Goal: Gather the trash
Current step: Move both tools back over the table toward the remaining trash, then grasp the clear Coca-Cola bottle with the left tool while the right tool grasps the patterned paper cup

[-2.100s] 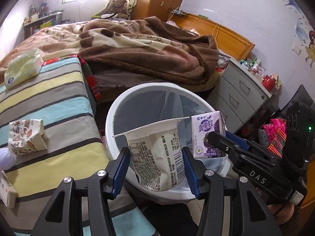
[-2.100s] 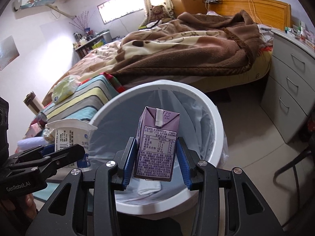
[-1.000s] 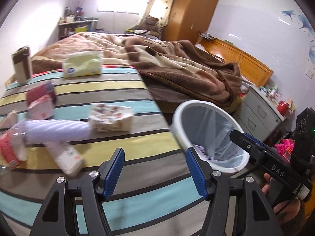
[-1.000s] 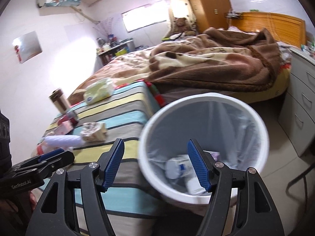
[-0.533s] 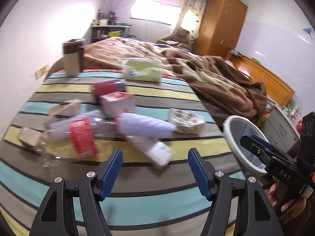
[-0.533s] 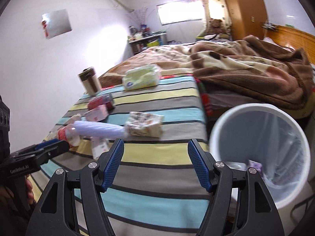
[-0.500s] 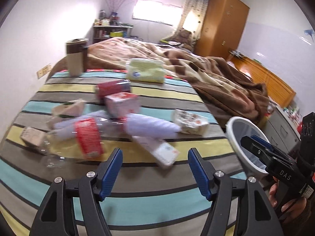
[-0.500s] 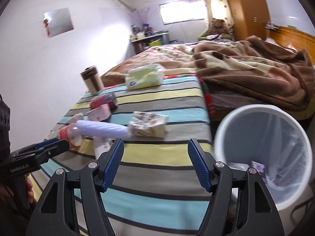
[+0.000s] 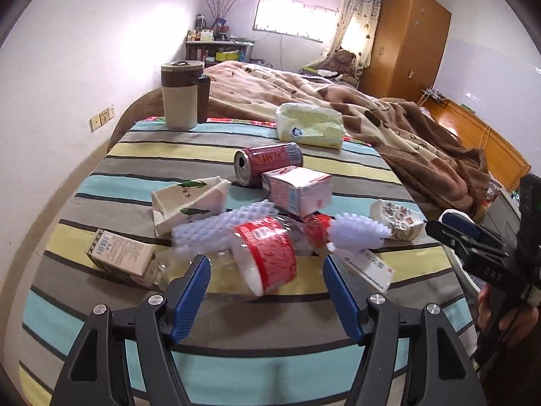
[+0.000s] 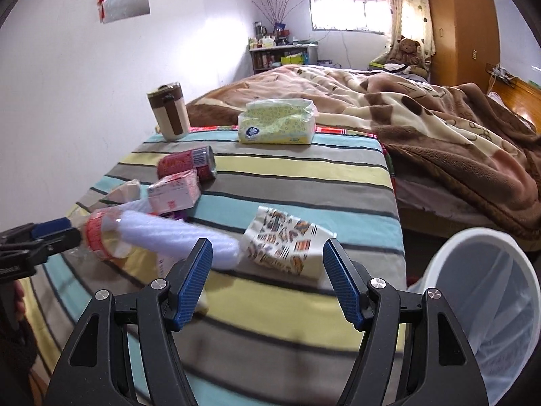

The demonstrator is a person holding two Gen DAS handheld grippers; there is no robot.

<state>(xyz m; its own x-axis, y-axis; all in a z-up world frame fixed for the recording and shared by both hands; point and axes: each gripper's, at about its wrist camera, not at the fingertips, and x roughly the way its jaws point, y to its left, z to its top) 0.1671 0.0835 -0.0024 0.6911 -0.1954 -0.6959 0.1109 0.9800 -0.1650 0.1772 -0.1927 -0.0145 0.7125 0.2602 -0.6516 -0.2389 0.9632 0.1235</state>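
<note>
Trash lies on a striped table (image 9: 304,335): a clear plastic bottle with a red label (image 9: 267,257), white foam netting (image 9: 216,233), a red can (image 9: 267,162), a pink carton (image 9: 297,193), a patterned paper packet (image 10: 287,243) and small boxes (image 9: 118,257). My left gripper (image 9: 267,291) is open and empty, just short of the bottle. My right gripper (image 10: 267,277) is open and empty, in front of the patterned packet. The white bin (image 10: 483,304) with a clear liner stands at the table's right end.
A tissue pack (image 9: 307,125) and a brown-and-cream lidded mug (image 9: 182,98) stand at the table's far end. A bed with a brown blanket (image 10: 439,128) lies behind. A wooden wardrobe (image 9: 405,40) stands at the back.
Both grippers let the yogurt cup and the purple carton go into the bin, then swung left over the table. Both now stand open close to the trash pile.
</note>
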